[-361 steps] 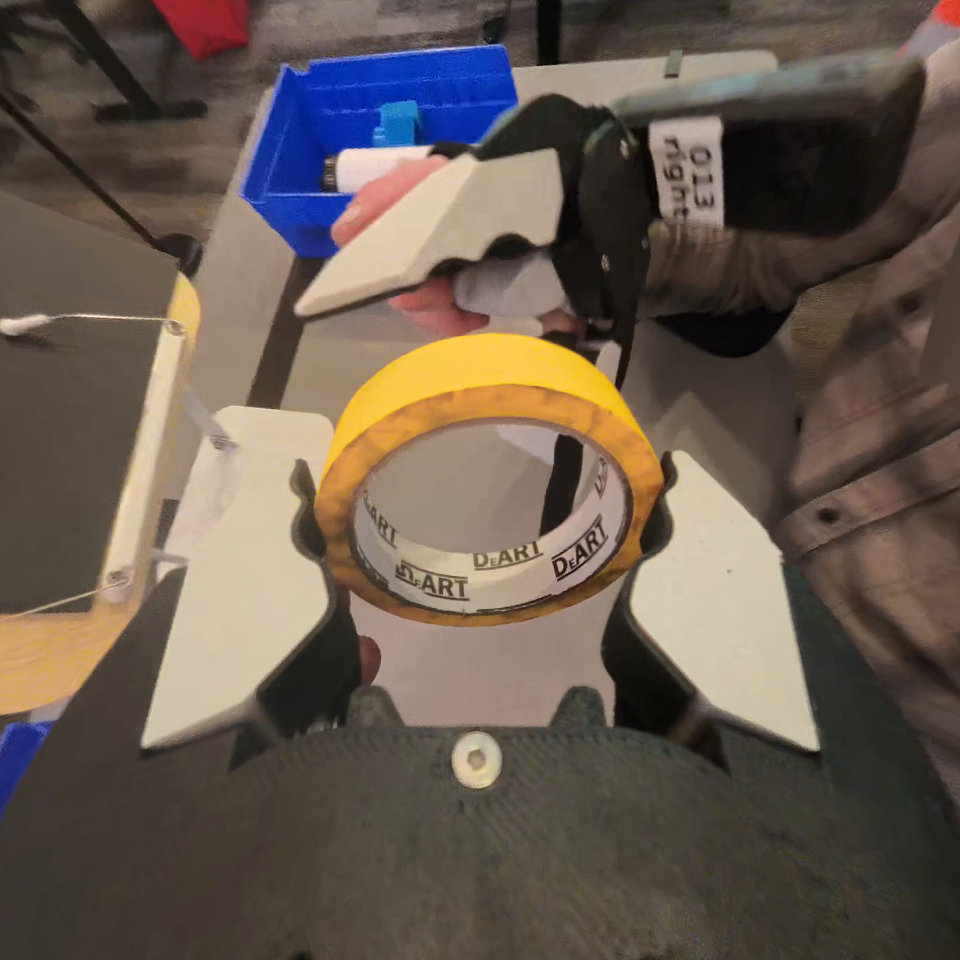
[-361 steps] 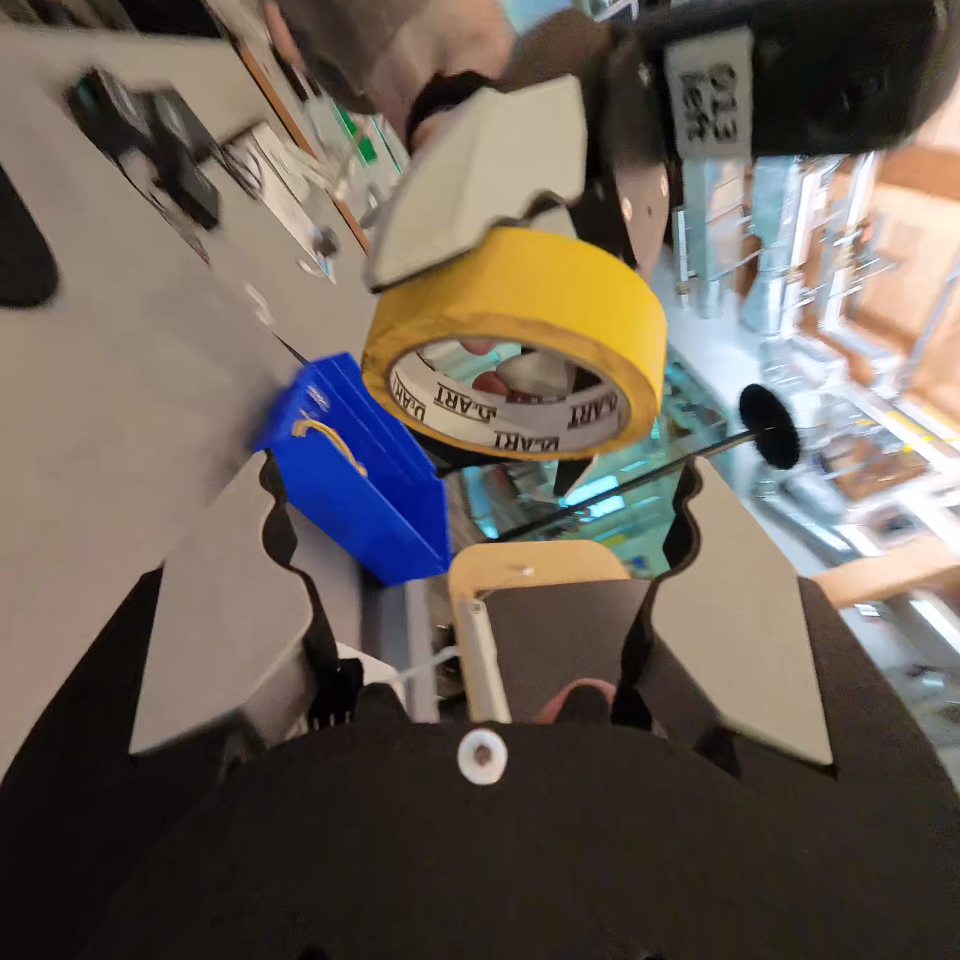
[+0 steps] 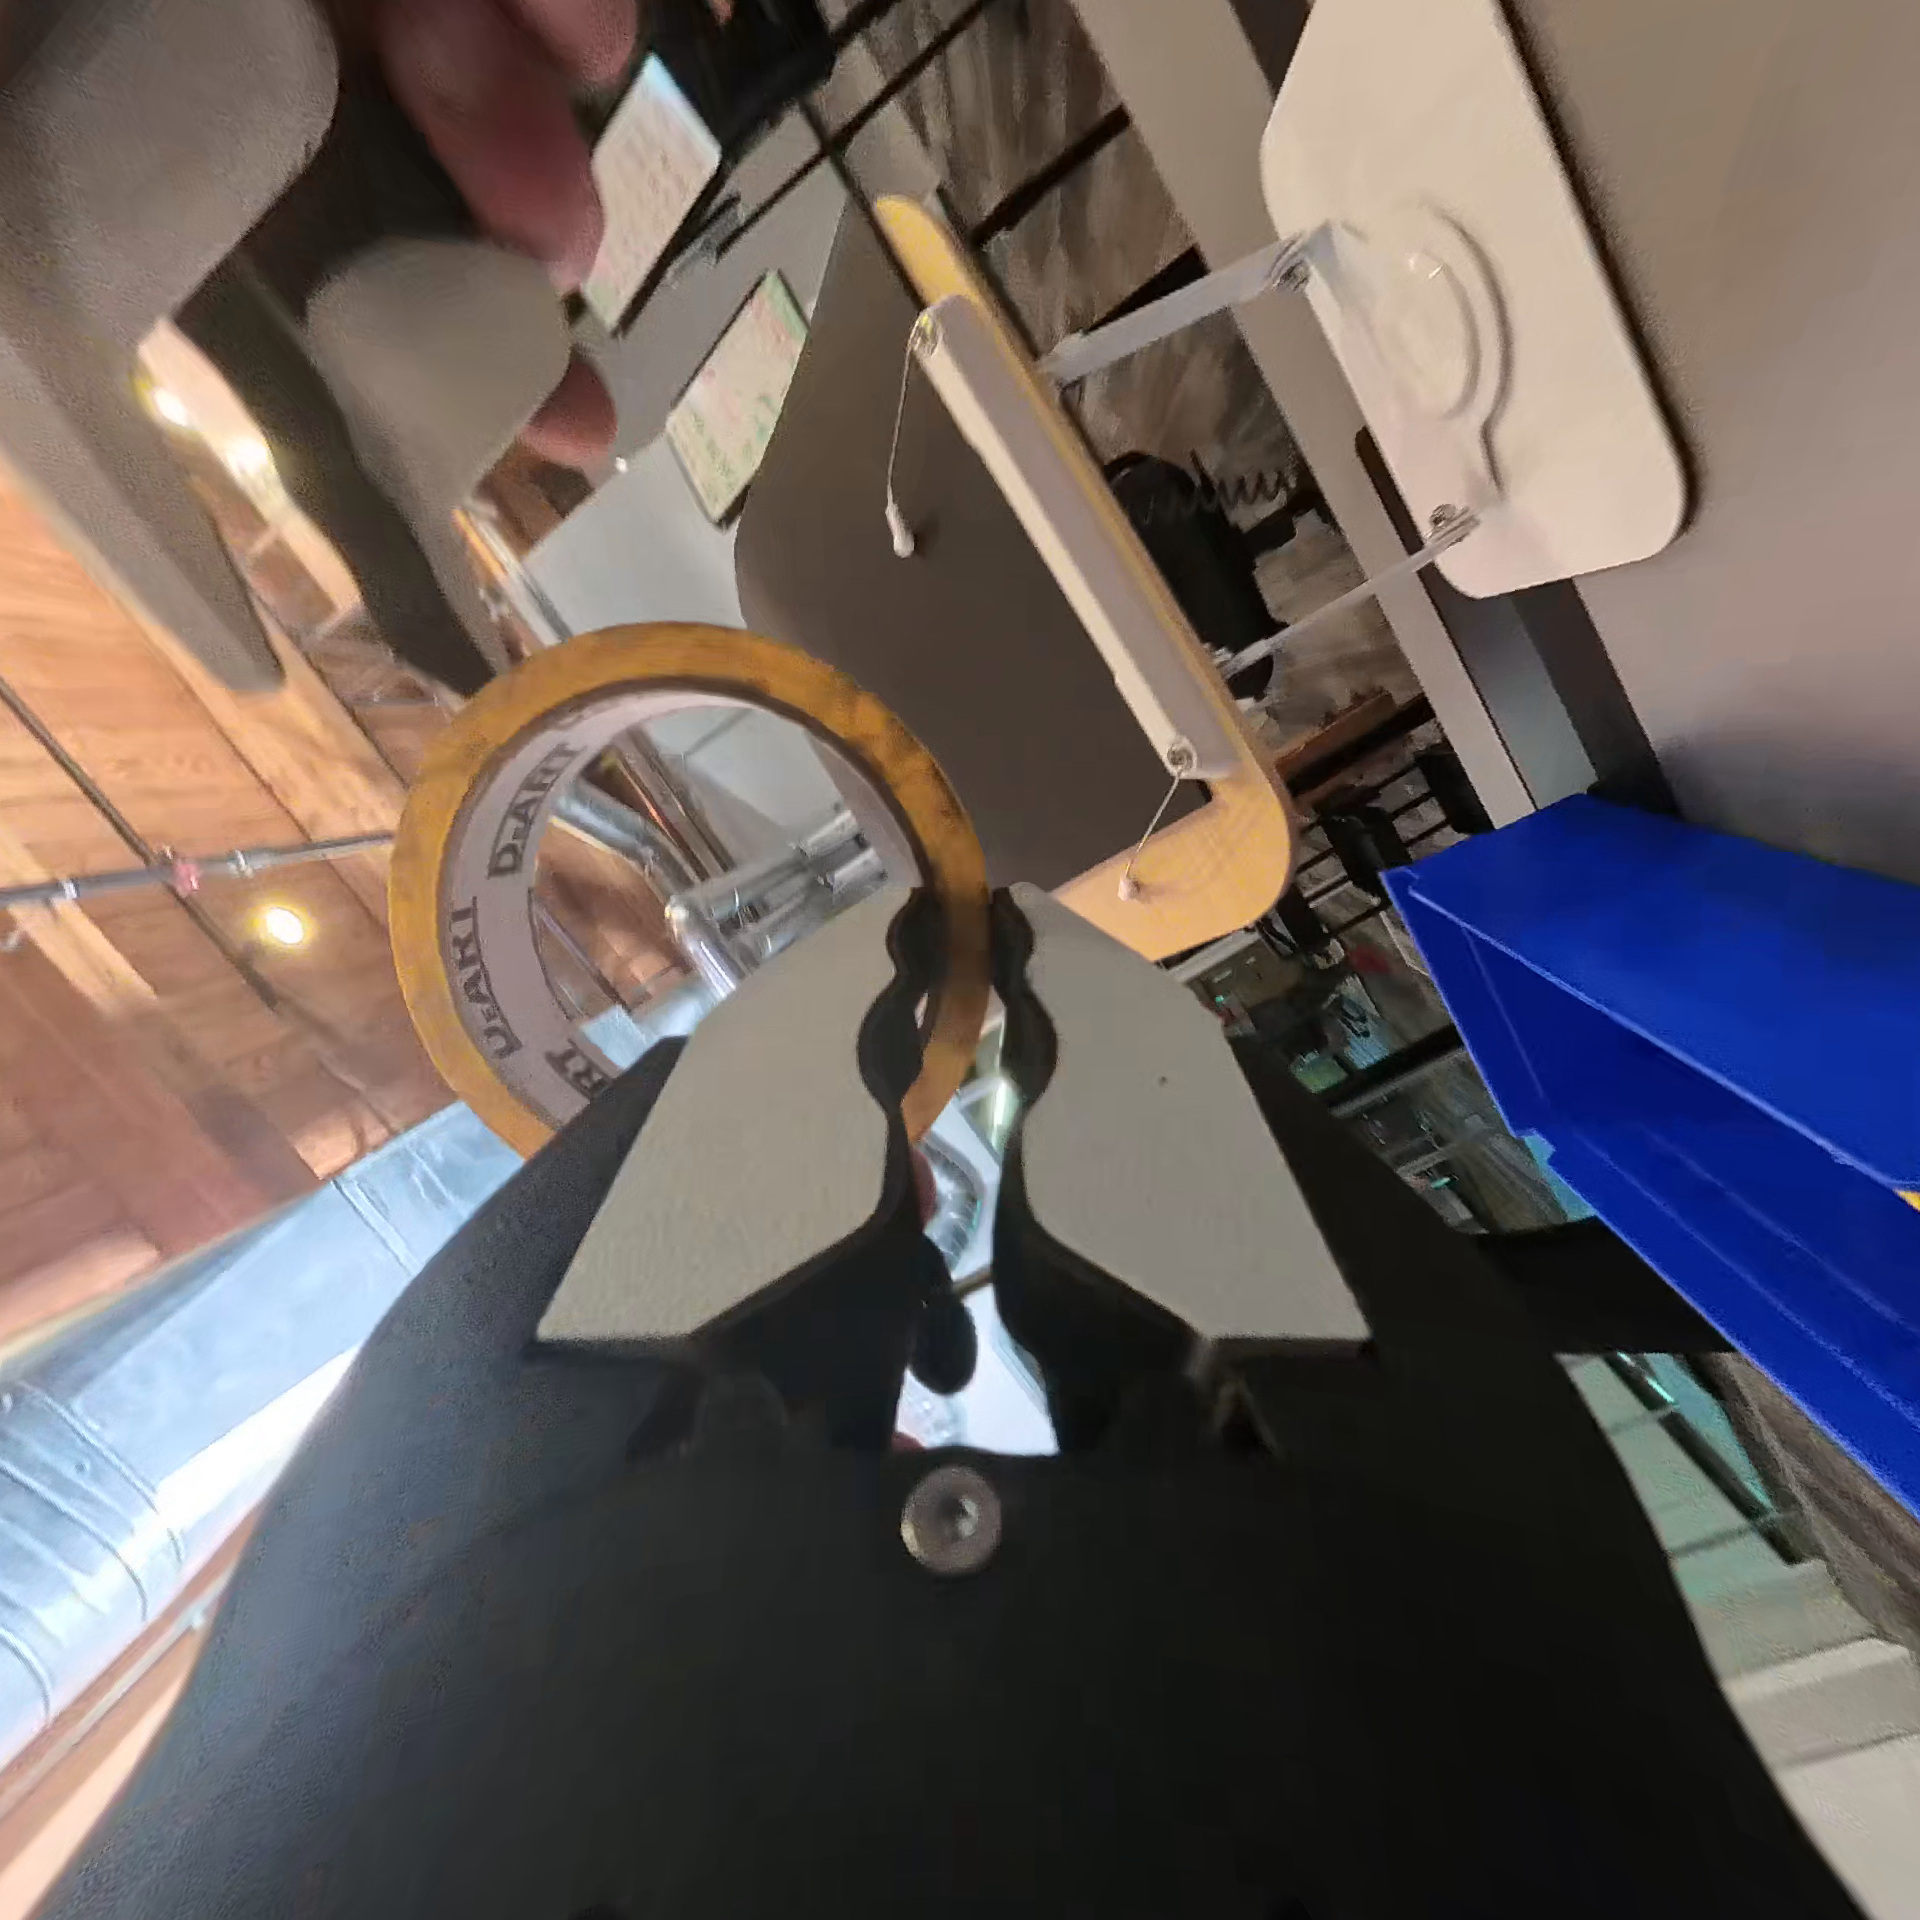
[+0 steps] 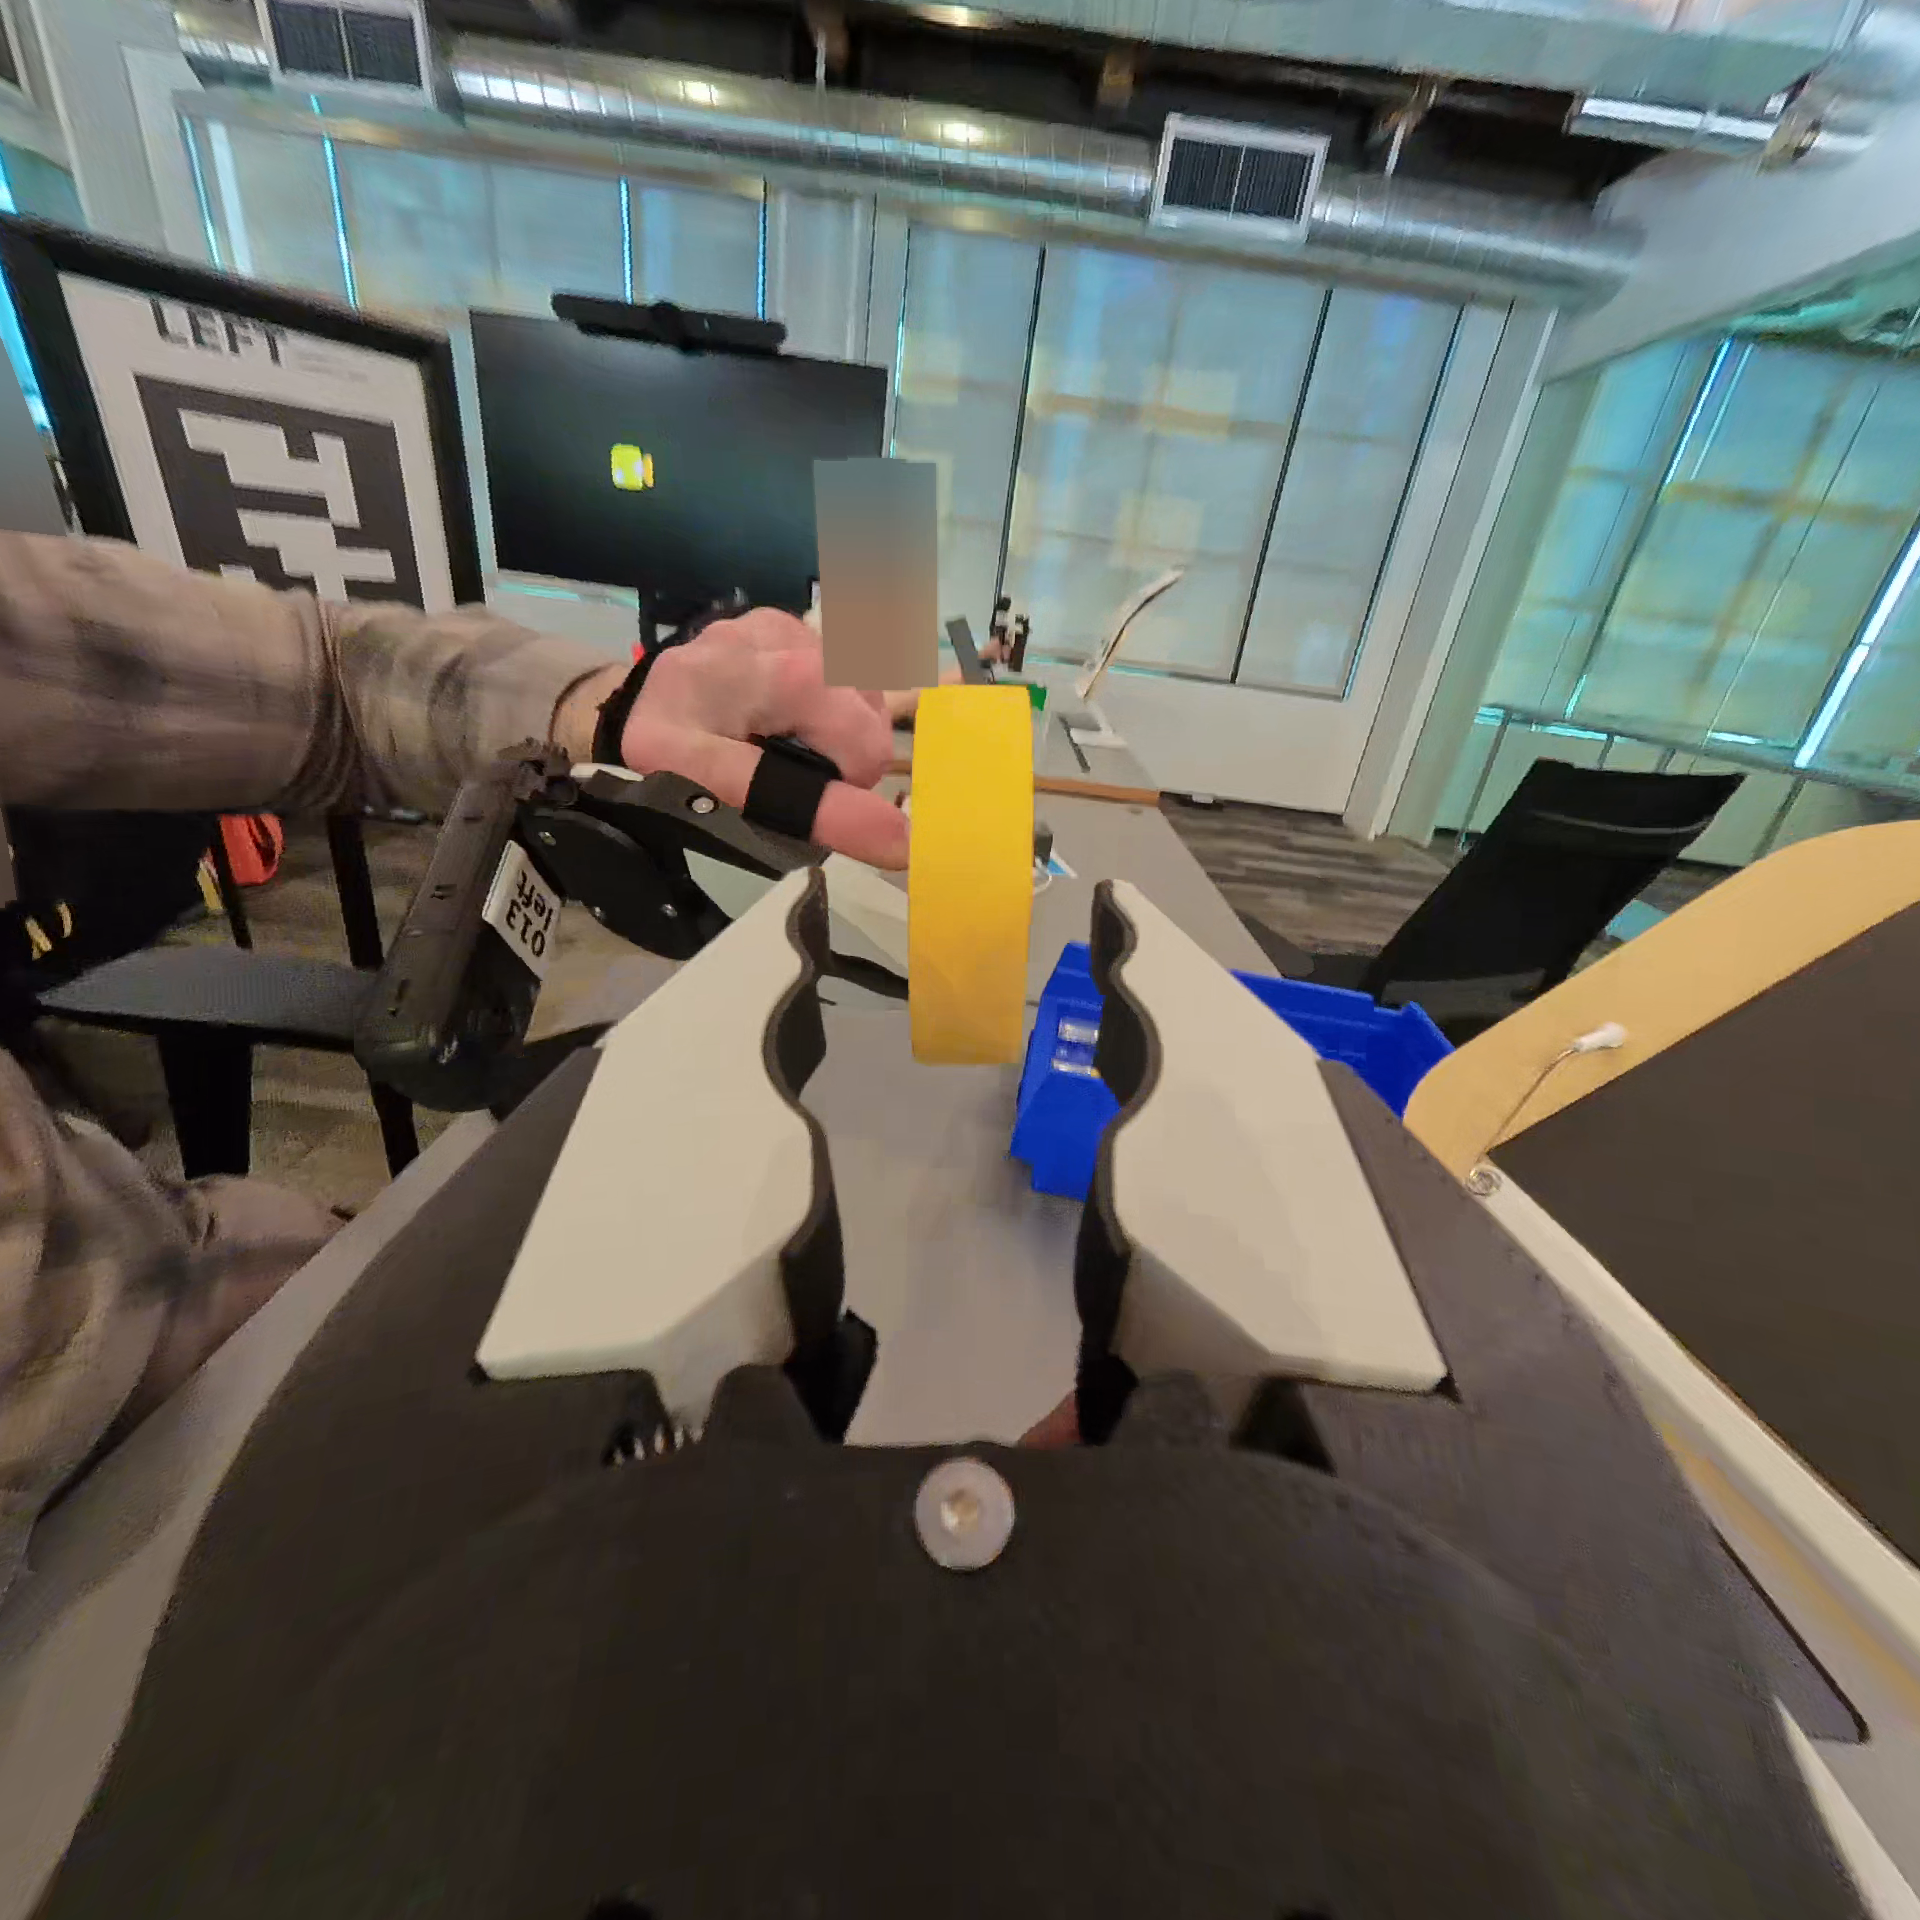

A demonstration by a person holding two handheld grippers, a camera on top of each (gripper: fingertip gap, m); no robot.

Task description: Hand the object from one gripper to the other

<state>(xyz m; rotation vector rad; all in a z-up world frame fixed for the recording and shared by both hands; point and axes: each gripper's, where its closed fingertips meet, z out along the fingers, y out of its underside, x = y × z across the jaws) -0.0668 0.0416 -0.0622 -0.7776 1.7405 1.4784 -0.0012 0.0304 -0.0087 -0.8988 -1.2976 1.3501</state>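
Note:
A yellow tape roll (image 3: 436, 935) with a white printed core is pinched through its wall by my left gripper (image 3: 951, 904), one finger inside the ring and one outside. The right gripper's grey fingers (image 3: 125, 364), with a hand behind them, show blurred at the upper left, apart from the roll. In the right wrist view the roll (image 4: 971, 883) stands edge-on, in line with the gap of my open, empty right gripper (image 4: 961, 904), at or just past its tips. The left gripper's black body (image 4: 644, 821) and the hand on it reach in from the left.
A blue bin (image 4: 1340, 1013) sits on the grey table (image 4: 935, 1195) behind the roll; it also shows in the left wrist view (image 3: 1683, 1039). A dark board with a wooden edge (image 4: 1662, 935) stands to the right. A black chair (image 4: 1538, 894) stands beyond the table. The grippers' ends are close to 9 centimetres from one another.
The left gripper earlier held the roll across its outside; now it pinches the ring's wall and is turned over. The right gripper has swung to face the roll edge-on.

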